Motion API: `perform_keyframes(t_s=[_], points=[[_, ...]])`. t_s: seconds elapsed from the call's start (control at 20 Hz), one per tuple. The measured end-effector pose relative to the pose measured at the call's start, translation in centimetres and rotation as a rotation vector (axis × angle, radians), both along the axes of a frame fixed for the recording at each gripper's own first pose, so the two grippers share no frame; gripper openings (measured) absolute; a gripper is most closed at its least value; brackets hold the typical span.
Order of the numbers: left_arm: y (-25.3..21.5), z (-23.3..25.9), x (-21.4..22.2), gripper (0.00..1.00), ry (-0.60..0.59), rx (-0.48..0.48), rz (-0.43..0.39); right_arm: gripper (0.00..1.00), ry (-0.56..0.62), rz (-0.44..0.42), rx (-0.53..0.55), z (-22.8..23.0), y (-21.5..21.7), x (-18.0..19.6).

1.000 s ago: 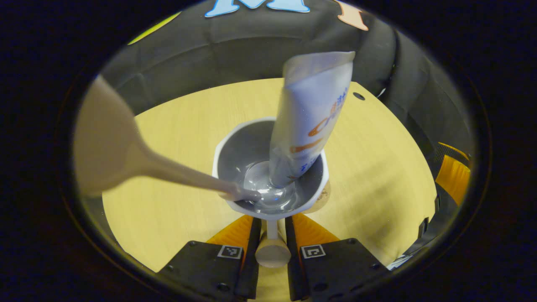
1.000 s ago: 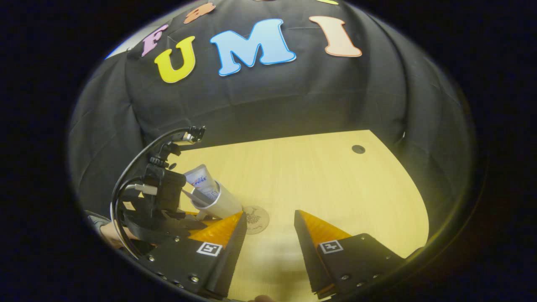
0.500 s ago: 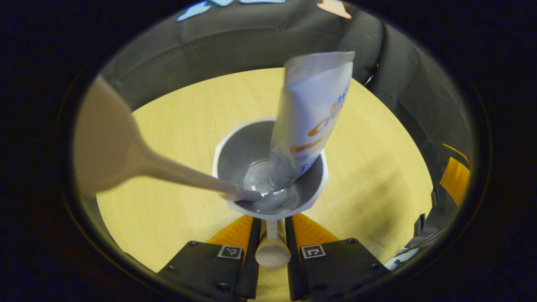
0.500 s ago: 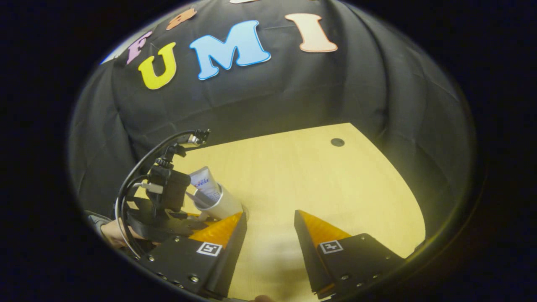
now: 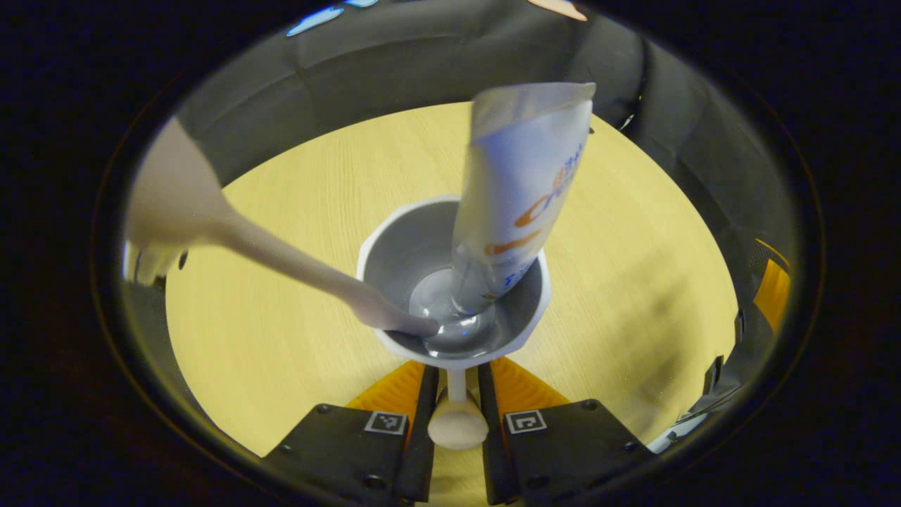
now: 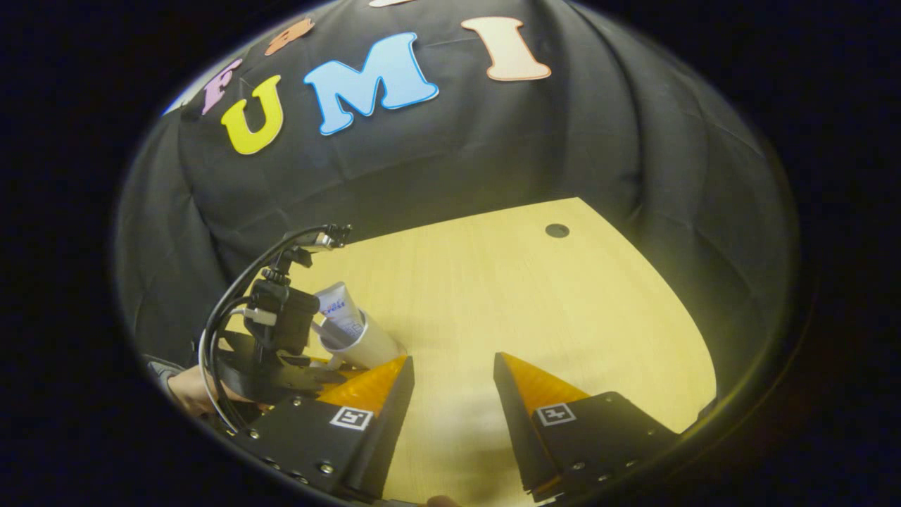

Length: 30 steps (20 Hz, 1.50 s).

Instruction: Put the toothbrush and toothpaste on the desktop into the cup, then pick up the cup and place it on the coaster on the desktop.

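A white cup (image 5: 380, 243) with a grey inside sits at the middle of the left gripper view. A toothpaste tube (image 5: 524, 183) stands in it, leaning to the right. A pale toothbrush (image 5: 281, 257) leans out over its left rim. My left gripper (image 5: 456, 377) is shut on the cup's handle (image 5: 457, 422). In the right gripper view the cup (image 6: 373, 345) with the tube (image 6: 338, 310) is at the lower left, held by the left gripper (image 6: 271, 338). My right gripper (image 6: 450, 377) hangs open over the desktop to the cup's right, holding nothing.
The light wooden desktop (image 6: 535, 303) has a small round hole (image 6: 557, 230) at its far right. Black cloth walls it at the back and sides. A hand (image 6: 184, 391) holds the left gripper near the desk's left edge.
The cup has shifted right onto the round coaster, which showed beside its base before and is now covered. The toothbrush has swung a little inside the cup. The right gripper drifted slightly.
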<state>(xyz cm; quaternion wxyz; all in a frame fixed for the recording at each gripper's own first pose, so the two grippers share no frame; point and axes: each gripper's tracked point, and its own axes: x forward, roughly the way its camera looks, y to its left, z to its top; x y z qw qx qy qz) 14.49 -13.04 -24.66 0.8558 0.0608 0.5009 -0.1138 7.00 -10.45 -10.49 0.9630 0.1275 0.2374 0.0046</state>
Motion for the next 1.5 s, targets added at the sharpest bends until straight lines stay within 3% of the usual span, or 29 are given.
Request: perform_keyframes(t_s=[0.05,0.15,0.2,0.25,0.35,0.4,0.5,0.75,0.8,1.05,1.1,1.3,1.5], points=[[0.1,-0.1,0.0,0.32,-0.003,0.002,0.003,0.69,-0.002,0.002,0.003,0.2,0.1,0.0],[0.3,0.0,0.0,0.33,-0.023,0.014,0.010,0.69,-0.007,0.006,-0.001,0.3,0.2,0.0],[0.1,0.1,0.0,0.51,-0.035,0.007,0.013,0.69,-0.009,0.009,-0.005,0.4,0.3,0.0],[-0.3,0.2,-0.3,0.59,-0.041,-0.011,0.015,0.69,-0.012,0.010,-0.010,0.5,0.3,-0.1],[-0.9,0.7,-0.5,0.91,-0.070,-0.027,0.024,0.69,-0.020,0.010,-0.025,0.7,0.0,-0.4],[-0.9,1.1,-0.5,0.91,-0.091,-0.029,0.028,0.65,-0.028,0.010,-0.031,0.9,0.1,-0.5],[-0.9,2.2,-1.0,0.90,-0.131,-0.031,0.038,0.69,-0.044,0.021,-0.037,1.4,0.2,-0.7],[-0.4,6.9,-3.1,0.90,-0.262,-0.068,0.088,0.65,-0.108,0.065,-0.064,2.9,1.2,-1.3],[-0.1,8.0,-3.6,0.90,-0.293,-0.079,0.101,0.69,-0.123,0.075,-0.069,3.3,1.6,-1.5],[1.2,13.4,-5.3,0.90,-0.460,-0.143,0.154,0.65,-0.198,0.115,-0.100,5.7,3.8,-2.7],[1.5,14.7,-5.8,0.90,-0.493,-0.160,0.163,0.69,-0.216,0.118,-0.108,6.3,4.3,-3.0],[3.5,19.2,-7.9,0.90,-0.613,-0.201,0.196,0.65,-0.282,0.112,-0.152,8.6,6.3,-4.3],[6.5,21.6,-10.4,0.90,-0.727,-0.214,0.235,0.69,-0.345,0.114,-0.183,10.1,8.5,-5.9]])
